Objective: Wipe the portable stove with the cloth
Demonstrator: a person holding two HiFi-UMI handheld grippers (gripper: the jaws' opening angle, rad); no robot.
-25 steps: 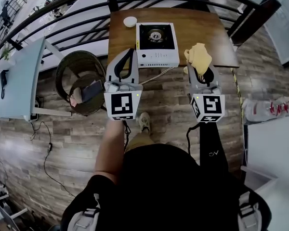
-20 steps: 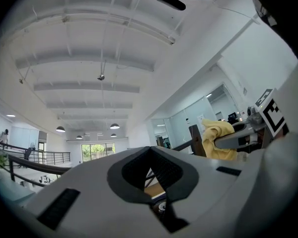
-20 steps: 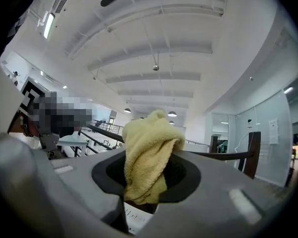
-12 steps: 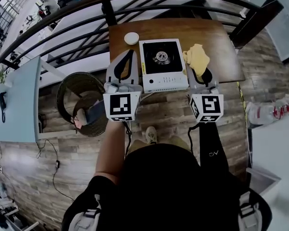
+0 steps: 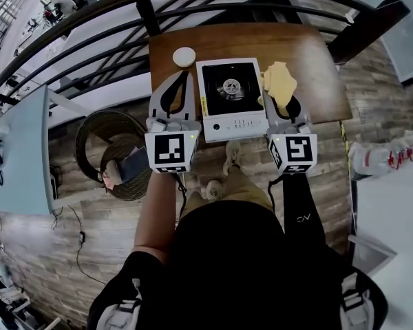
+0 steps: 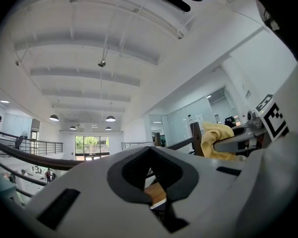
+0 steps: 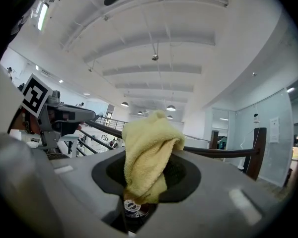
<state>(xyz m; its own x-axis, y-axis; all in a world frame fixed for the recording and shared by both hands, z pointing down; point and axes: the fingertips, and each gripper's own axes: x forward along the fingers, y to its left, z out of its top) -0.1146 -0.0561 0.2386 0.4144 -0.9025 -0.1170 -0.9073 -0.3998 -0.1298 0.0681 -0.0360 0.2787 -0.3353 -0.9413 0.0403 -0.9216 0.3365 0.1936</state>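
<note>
The grey left gripper, jaws closed together on nothing, now sits beside the left edge of the white portable stove with a black top, which lay further ahead a second ago on the brown wooden table. At the stove's right edge, the grey right gripper clamps the yellow terry cloth, which hides its fingertips

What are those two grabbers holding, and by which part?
The right gripper holds the cloth, jaws shut on a bunched fold near its end. The left gripper holds nothing; its jaws are together.
</note>
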